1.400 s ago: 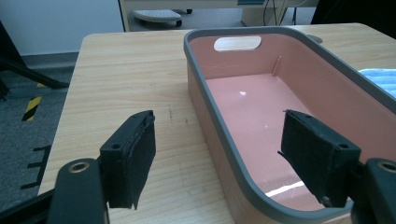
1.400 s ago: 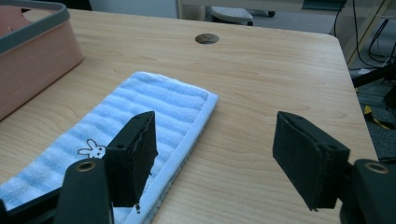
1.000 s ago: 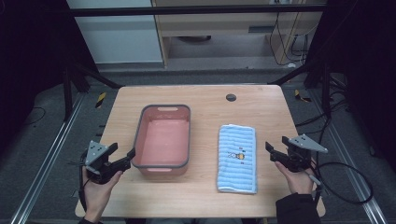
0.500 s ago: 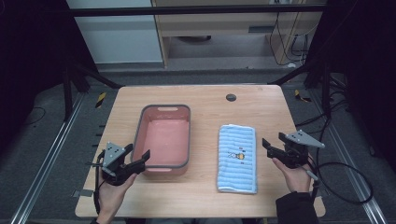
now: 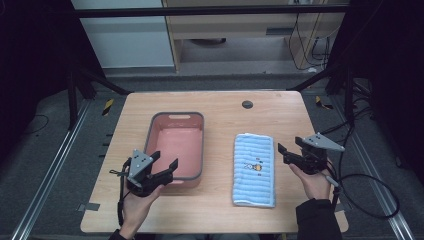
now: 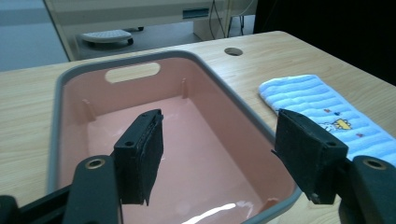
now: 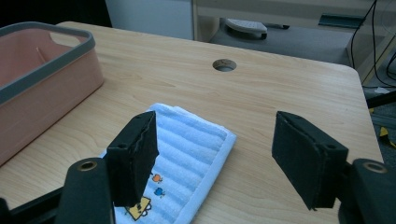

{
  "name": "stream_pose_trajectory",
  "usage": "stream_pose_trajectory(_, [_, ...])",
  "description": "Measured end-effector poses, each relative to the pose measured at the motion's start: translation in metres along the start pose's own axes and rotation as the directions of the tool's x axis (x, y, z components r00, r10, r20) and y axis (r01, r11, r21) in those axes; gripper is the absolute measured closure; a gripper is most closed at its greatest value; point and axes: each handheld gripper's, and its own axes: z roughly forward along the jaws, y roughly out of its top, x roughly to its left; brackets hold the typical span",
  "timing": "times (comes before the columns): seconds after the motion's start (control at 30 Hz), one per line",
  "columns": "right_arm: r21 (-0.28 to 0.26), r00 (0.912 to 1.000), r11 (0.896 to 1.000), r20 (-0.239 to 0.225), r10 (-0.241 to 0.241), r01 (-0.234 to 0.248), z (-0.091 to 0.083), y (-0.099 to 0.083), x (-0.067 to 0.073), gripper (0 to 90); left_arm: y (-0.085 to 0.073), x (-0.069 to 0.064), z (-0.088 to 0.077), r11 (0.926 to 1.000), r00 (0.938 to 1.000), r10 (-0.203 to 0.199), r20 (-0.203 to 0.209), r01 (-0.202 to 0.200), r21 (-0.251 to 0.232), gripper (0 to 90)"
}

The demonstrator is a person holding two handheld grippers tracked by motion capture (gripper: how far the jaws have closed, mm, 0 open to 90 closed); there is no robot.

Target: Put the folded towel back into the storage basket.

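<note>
Since before, the left gripper point(image 5: 162, 167) slid right to the pink tub's point(image 5: 199, 150) front corner, jaws closing a little, empty. The right gripper point(image 5: 290, 152) waited, open and empty, at 3 o'clock of the blue towel point(image 5: 255, 167). Grabbing the towel likely came next.

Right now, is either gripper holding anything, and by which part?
Nothing is held. The left gripper stands open over the basin's near edge; the right gripper stands open beside the towel.

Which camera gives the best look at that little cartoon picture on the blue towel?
The high view: the whole blue towel lies flat there, cartoon unobstructed at its middle. The left gripper view catches the cartoon beside one black jaw, towel partly cut off. In the right gripper view a jaw covers part of the cartoon.
</note>
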Motion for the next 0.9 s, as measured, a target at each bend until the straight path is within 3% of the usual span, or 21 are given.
stream_pose_trajectory(0.4, [0.002, 1.0000, 1.000, 0.004, -0.005, 0.005, 0.005, 0.005, -0.004, 32.6, 0.004, -0.027, 0.020, 0.9999, 0.9990, 0.017, 0.043, -0.017, 0.003, 34.0])
stream_pose_trajectory(0.9, [0.028, 0.9998, 0.999, -0.011, -0.018, 0.018, 0.023, 0.011, -0.002, 35.9, 0.004, -0.047, 0.037, 0.9996, 0.9973, 0.025, 0.069, -0.026, 0.008, 36.9])
